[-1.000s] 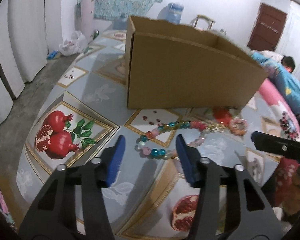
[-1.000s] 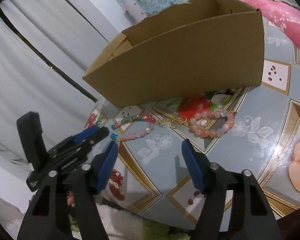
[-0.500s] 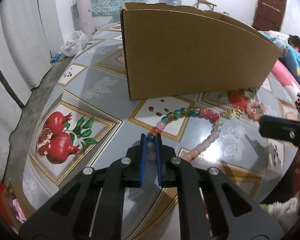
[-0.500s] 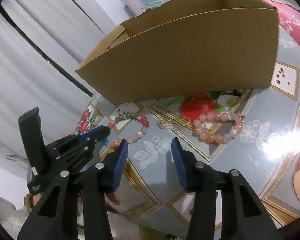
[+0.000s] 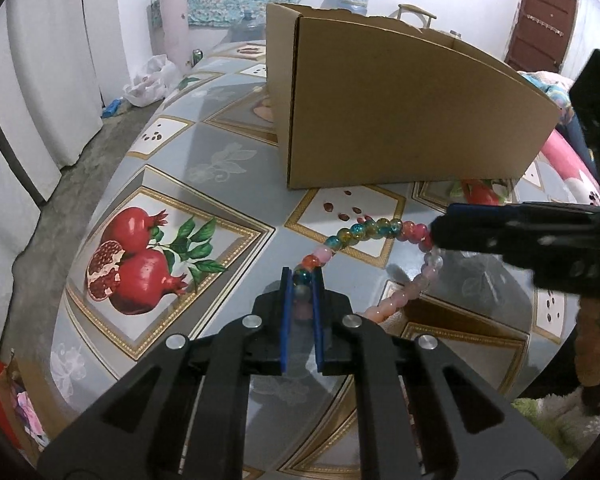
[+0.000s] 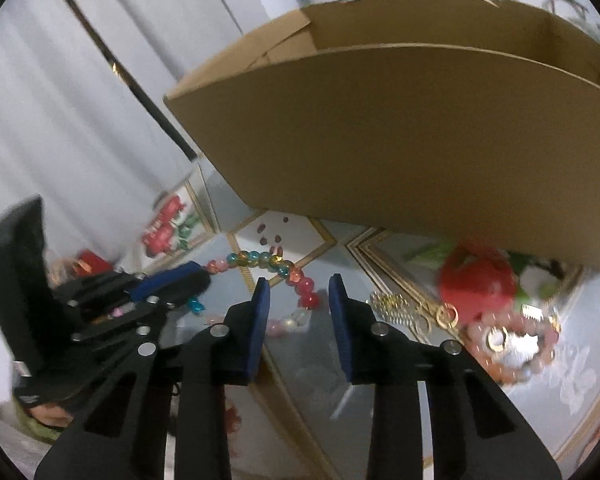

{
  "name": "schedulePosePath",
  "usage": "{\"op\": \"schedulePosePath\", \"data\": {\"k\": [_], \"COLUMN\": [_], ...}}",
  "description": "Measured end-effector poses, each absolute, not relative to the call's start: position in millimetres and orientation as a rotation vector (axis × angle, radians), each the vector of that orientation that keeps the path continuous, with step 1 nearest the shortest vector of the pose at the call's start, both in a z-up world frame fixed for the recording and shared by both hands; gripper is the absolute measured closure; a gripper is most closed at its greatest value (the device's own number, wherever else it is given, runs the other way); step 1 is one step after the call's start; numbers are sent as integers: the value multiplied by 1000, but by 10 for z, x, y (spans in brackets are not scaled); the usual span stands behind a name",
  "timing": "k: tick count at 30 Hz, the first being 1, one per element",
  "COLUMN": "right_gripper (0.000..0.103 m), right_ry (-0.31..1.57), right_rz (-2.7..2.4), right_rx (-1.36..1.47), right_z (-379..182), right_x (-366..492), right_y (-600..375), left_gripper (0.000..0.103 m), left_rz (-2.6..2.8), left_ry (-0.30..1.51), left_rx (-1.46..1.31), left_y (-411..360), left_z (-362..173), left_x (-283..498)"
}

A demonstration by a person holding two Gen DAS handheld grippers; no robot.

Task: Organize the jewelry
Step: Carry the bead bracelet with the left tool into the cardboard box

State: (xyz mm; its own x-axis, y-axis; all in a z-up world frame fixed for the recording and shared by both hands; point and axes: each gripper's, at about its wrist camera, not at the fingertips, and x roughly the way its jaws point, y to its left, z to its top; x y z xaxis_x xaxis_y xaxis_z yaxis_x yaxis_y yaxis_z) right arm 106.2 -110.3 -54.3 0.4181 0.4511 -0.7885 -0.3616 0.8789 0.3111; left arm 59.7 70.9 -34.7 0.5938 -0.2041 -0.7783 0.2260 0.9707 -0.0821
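Brown cardboard fills the middle ground: an open-topped box (image 5: 400, 120) stands on the bench (image 5: 204, 152), whose glossy cover is printed with pomegranates and gold-edged diamonds. White curtains (image 5: 40, 80) hang beyond the bench's left edge, and a dark red door (image 5: 540, 24) shows at the back of the room.

In front of the box lies the multicoloured bead bracelet (image 5: 364, 232), its teal, yellow, red and pink beads curving across the bench. To its right, in the right wrist view, sits a second, pink bead bracelet (image 6: 516, 340) with gold charms, blurred, and a small gold coiled piece (image 6: 392, 304) lies between the two.

The left hand-held gripper (image 5: 302, 280) is clenched on the near end of the multicoloured bracelet, a few beads pinched between its blue pads. The right hand-held gripper (image 6: 298, 300) is partly spread, its pads either side of the red and clear beads at the bracelet's far bend without closing on them; whether they touch the beads cannot be told. The two grippers sit close together, the right one crossing in front of the box's lower corner in the left wrist view.
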Motion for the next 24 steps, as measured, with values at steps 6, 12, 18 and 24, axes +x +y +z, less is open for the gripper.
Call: {"op": "schedulePosePath", "data": {"k": [6, 12, 18, 24], "right_gripper": [80, 93, 93, 93], "right_ry": [1012, 1003, 954, 880], "right_rz": [484, 478, 488, 493], "right_rx": [-73, -156, -99, -56], "right_z": [-593, -608, -454, -183], "right_x": [1116, 1101, 1023, 891], "right_y": [-897, -809, -908, -1040], "left_gripper": [94, 95, 95, 95], "left_rz": [-257, -251, -263, -288], "left_ry": [904, 873, 819, 753], "left_rx": [29, 65, 77, 64], "left_y": [705, 642, 608, 565], "left_z": [-351, -360, -223, 86], "left_x": [644, 631, 560, 471]}}
